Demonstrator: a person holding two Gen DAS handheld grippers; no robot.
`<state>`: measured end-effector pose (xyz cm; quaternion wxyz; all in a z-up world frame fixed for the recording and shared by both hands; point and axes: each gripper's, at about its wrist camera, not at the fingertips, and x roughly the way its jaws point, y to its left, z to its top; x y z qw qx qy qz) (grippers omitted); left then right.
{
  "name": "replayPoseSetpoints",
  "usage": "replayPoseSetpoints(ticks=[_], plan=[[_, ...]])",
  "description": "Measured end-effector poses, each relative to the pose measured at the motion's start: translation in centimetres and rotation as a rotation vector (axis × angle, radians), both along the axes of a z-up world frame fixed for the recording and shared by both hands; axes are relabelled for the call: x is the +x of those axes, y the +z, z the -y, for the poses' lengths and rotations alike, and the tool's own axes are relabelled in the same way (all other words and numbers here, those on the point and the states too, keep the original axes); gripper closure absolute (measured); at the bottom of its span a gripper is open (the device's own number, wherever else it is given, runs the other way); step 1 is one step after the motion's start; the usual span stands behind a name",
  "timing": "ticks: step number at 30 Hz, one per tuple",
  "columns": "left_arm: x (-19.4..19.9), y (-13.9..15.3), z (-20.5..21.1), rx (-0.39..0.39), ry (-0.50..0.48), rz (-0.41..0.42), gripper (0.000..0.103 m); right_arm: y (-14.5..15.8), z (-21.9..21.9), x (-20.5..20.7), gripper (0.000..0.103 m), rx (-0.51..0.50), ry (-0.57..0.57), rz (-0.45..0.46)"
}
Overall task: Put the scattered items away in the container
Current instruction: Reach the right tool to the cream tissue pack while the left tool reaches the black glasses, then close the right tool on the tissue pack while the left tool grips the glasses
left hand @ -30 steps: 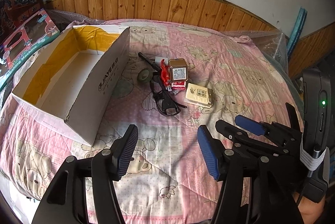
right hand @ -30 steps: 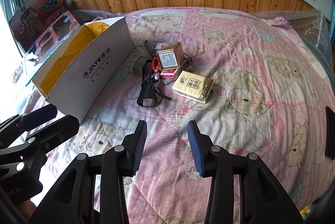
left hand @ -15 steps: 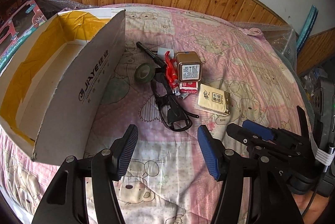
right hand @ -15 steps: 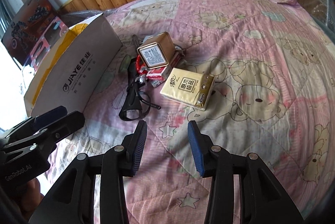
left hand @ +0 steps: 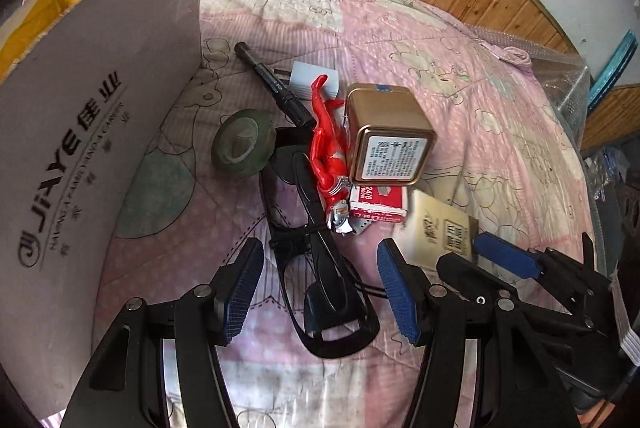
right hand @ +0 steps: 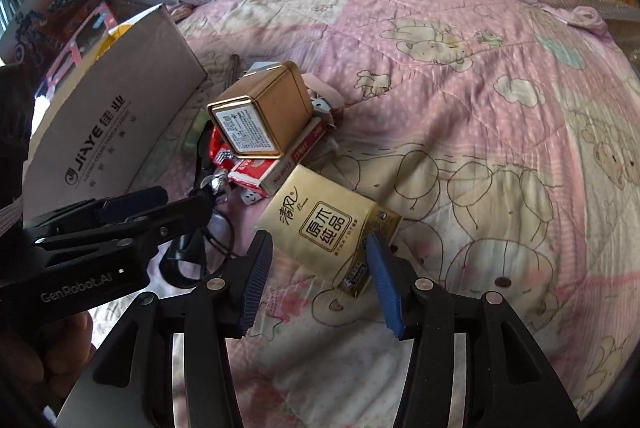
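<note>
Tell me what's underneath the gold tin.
The gold tin rests on a red card box. The red toy figure lies against its side. Anything else beneath is hidden.

Both the left gripper (left hand: 320,286) and right gripper (right hand: 318,282) hang low, jaws spread wide (side by side).

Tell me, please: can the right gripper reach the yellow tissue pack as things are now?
Probably yes. The right gripper is open, and the tissue pack lies flat on the quilt just ahead of its fingertips, nothing between them.
</note>
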<state>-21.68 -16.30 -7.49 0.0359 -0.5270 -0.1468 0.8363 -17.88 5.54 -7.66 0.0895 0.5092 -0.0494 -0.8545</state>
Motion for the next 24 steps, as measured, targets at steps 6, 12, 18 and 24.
replayPoseSetpoints(ticks=[6, 12, 18, 24], plan=[[-0.1, -1.4, 2.1, -0.002, 0.047, 0.026, 0.049, 0.1, -0.7, -0.5, 0.048, -0.162, 0.022, 0.054], [0.6, -1.2, 3.7, -0.004, 0.059, 0.037, 0.047, 1.6, 1.4, 0.5, 0.046, 0.021, 0.155, -0.048], [-0.4, -1.2, 2.0, -0.133, -0.034, -0.001, 0.043, -0.3, 3.8, -0.5, 0.04, 0.232, 0.392, -0.047], [0.3, -0.8, 2.9, -0.159, -0.062, 0.001, 0.067, -1.4, 3.5, -1.4, 0.039, 0.19, 0.376, -0.033]])
